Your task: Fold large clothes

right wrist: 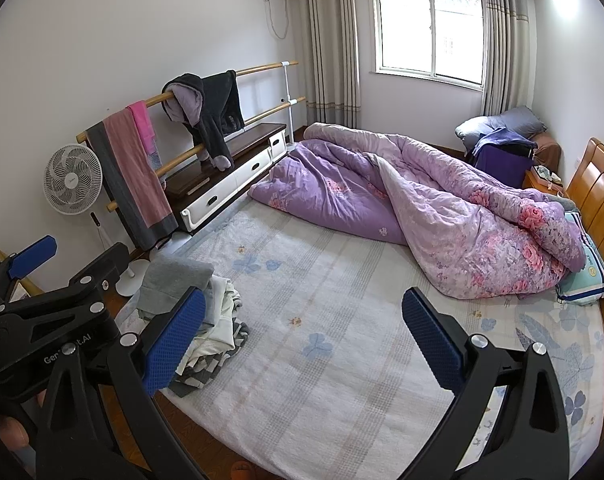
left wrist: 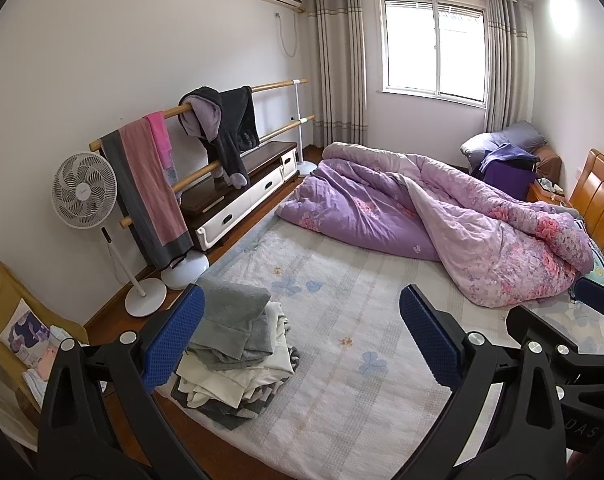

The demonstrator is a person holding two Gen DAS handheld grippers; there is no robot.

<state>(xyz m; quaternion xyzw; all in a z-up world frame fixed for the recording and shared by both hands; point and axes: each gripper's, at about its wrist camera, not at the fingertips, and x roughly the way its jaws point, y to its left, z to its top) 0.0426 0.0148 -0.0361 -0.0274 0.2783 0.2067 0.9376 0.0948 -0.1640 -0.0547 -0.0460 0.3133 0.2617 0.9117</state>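
Note:
A pile of folded clothes (left wrist: 238, 344), grey on top with white and grey pieces under it, lies at the near left corner of the bed (left wrist: 362, 392). The same pile of clothes (right wrist: 198, 312) shows in the right wrist view, partly behind a blue pad. My left gripper (left wrist: 302, 336) hangs open above the bed, nothing between its fingers. My right gripper (right wrist: 306, 336) is open too and holds nothing. The left gripper (right wrist: 34, 292) also appears at the left edge of the right wrist view. A dark hooded garment (left wrist: 226, 128) hangs on a wooden rail.
A rumpled purple floral quilt (left wrist: 442, 216) covers the far half of the bed. A standing fan (left wrist: 84, 190), a rack with a pink and grey towel (left wrist: 150, 188) and a low cabinet (left wrist: 246, 192) line the left wall. A wooden headboard (right wrist: 598, 216) is on the right.

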